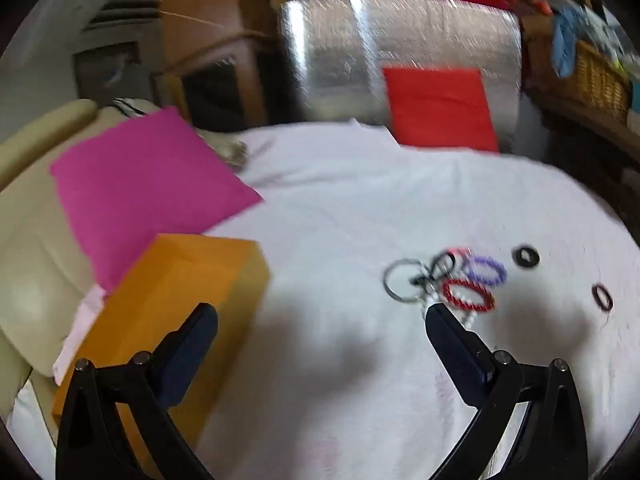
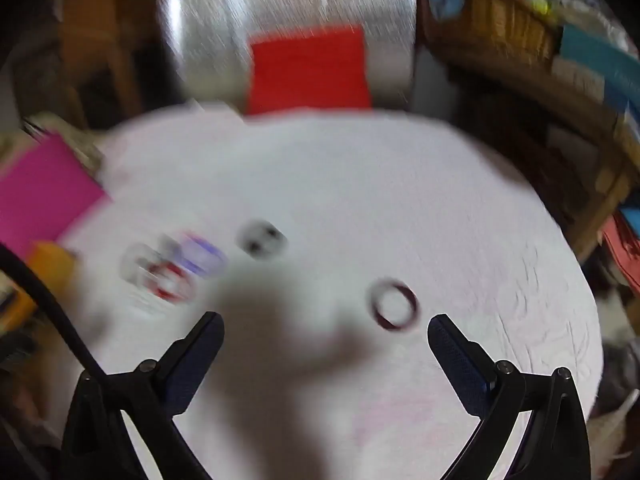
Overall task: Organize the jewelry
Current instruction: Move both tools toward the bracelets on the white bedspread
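Left wrist view shows the left gripper (image 1: 322, 312) spread wide and empty above the white cloth (image 1: 360, 200), its right fingertip just short of a cluster of bracelets (image 1: 444, 280), where the red bracelet (image 1: 468, 295) and purple bracelet (image 1: 485, 270) lie flat with long axes running left-right. Only this view shows the orange box (image 1: 180, 304) clearly, beside a pink sheet (image 1: 136, 184). The right gripper (image 2: 326, 322) is likewise wide apart and empty, hovering low over the cloth with a dark ring (image 2: 394, 304) lying flat between its fingertips, blurred.

Left claw (image 1: 321, 316), right claw (image 2: 326, 326) agape
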Tool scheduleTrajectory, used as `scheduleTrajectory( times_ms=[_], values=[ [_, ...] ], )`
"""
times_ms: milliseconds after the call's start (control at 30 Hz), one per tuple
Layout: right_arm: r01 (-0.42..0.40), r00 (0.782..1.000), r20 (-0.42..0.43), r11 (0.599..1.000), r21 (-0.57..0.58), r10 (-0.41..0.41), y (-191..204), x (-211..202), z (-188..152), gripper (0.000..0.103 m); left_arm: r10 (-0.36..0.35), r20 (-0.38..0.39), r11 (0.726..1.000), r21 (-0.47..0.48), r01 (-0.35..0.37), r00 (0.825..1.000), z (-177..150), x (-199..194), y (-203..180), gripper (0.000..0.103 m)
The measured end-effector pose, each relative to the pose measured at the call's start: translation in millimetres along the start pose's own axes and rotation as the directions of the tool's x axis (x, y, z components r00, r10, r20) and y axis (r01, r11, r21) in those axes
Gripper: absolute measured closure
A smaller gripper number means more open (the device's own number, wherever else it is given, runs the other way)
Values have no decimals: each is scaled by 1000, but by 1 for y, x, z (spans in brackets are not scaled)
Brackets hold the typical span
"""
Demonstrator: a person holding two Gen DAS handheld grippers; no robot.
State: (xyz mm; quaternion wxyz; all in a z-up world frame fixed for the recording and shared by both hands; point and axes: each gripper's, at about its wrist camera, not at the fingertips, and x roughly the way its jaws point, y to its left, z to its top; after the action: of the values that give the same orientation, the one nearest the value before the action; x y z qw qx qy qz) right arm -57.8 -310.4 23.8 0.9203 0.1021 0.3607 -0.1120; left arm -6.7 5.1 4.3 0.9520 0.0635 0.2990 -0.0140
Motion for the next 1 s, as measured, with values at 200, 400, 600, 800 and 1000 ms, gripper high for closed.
scheduleTrajectory(
  times_ms=[200, 400, 600, 800, 1000],
  values=[
    [-9, 996, 88, 1000, 1, 9, 43, -21, -18, 0, 106, 113, 993, 31, -110, 988, -4, 2, 0, 0],
    [-54, 998, 21, 998, -15, 54, 63, 4, -17, 0, 50, 47, 998, 23, -51, 998, -6, 7, 1, 0],
    [-64, 998, 22, 998, -27, 65, 65, 11, -27, 0, 31, 15, 999, 10, -31, 999, -4, 8, -4, 0],
    [-53, 998, 24, 999, 2, 53, 56, 13, -28, 0, 28, -23, 999, 17, -28, 999, 1, 11, -8, 0],
    [-65, 998, 17, 998, 2, 65, 55, 16, -30, 0, 48, -61, 997, 59, -45, 997, 0, 17, -13, 0]
  ],
)
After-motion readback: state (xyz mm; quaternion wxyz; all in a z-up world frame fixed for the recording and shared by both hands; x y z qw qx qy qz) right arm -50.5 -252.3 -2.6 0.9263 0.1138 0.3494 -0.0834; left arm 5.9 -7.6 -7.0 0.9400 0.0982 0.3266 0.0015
